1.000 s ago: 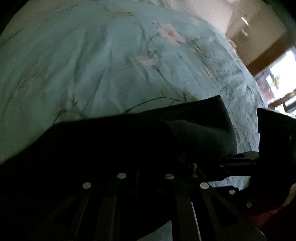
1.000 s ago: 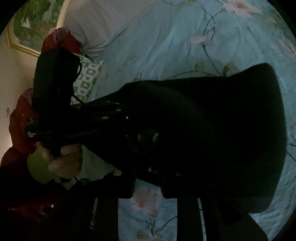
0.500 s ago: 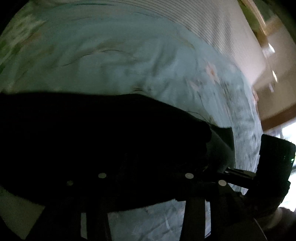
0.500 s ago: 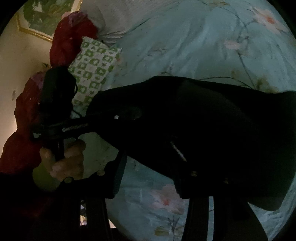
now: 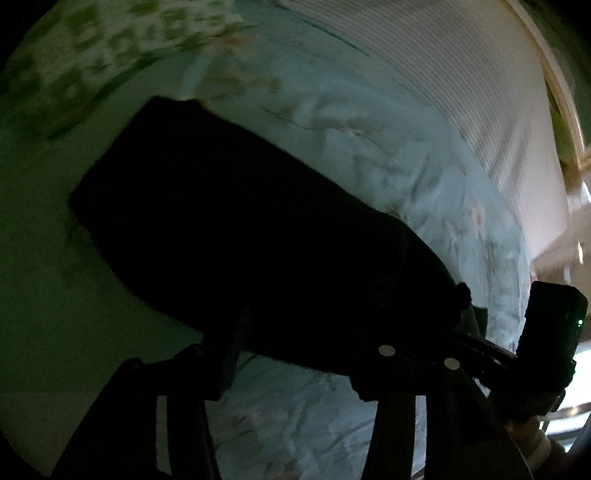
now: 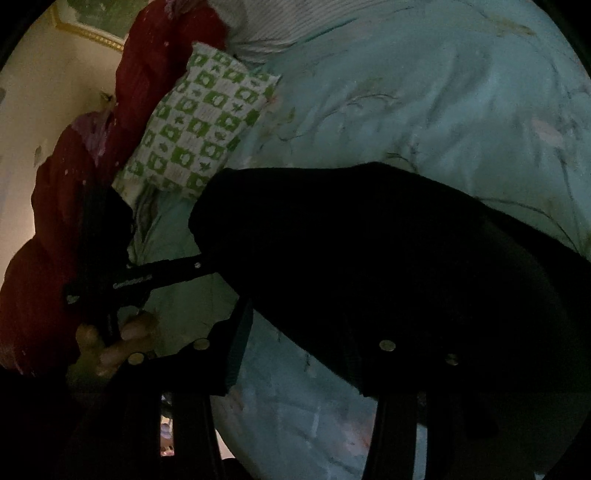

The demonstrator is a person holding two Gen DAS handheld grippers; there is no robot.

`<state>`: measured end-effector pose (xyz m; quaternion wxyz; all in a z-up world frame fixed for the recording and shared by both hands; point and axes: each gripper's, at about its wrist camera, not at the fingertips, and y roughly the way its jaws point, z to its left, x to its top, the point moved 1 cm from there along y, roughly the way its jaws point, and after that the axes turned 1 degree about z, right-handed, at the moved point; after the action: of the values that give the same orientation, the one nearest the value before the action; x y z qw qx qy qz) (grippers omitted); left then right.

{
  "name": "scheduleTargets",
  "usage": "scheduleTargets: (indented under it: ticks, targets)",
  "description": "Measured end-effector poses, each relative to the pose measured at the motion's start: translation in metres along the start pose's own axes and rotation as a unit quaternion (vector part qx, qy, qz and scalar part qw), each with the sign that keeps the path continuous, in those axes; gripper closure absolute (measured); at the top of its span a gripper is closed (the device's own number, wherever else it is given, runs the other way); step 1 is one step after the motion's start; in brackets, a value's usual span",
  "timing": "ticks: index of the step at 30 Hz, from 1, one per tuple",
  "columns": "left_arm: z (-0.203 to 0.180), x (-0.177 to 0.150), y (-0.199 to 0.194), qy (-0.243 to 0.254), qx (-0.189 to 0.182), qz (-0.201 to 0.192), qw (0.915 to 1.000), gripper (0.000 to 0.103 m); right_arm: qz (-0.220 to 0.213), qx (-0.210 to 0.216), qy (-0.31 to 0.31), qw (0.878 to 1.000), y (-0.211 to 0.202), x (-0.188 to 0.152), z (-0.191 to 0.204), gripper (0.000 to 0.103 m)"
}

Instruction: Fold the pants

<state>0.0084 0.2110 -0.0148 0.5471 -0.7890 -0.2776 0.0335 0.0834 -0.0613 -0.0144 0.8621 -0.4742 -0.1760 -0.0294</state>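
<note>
The black pants (image 5: 236, 221) lie as a dark folded bundle on the light blue floral bedspread (image 5: 369, 155). In the left wrist view my left gripper (image 5: 306, 350) has its fingers spread wide, the pants' near edge lying over and between them. In the right wrist view the pants (image 6: 388, 266) fill the middle and right. My right gripper (image 6: 310, 350) is also spread wide, its left finger (image 6: 236, 350) free beside the cloth and the right one under it. The left gripper's body (image 6: 136, 284) and the hand holding it show at the left.
A green and white checked pillow (image 6: 199, 129) lies at the head of the bed, next to a dark red cloth (image 6: 62, 206) and a striped pillow (image 6: 280, 26). A striped white cover (image 5: 461, 74) lies at the far side. The right gripper's body (image 5: 546, 343) shows at the right.
Both grippers have carried the pants towards the pillow end of the bed and opened their fingers. The cloth, held up and bunched before, now lies lower and spread flat.
</note>
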Motion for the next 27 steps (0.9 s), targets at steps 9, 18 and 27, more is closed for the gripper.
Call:
scheduleTargets:
  ticks: [9,18,27]
  targets:
    - [0.054,-0.007,-0.013,-0.074,0.020,-0.012,0.9970,0.052,0.019,0.000,-0.043,0.999,0.037,0.039,0.021,0.052]
    - [0.096,0.001,-0.010,-0.138,0.013,-0.012,0.9902,0.048,0.055,-0.012,-0.123,0.991,0.085,0.093,0.058,0.046]
    - [0.102,0.013,0.010,-0.152,-0.008,-0.009,0.9884,0.044,0.103,-0.024,-0.188,0.976,0.141,0.136,0.082,0.044]
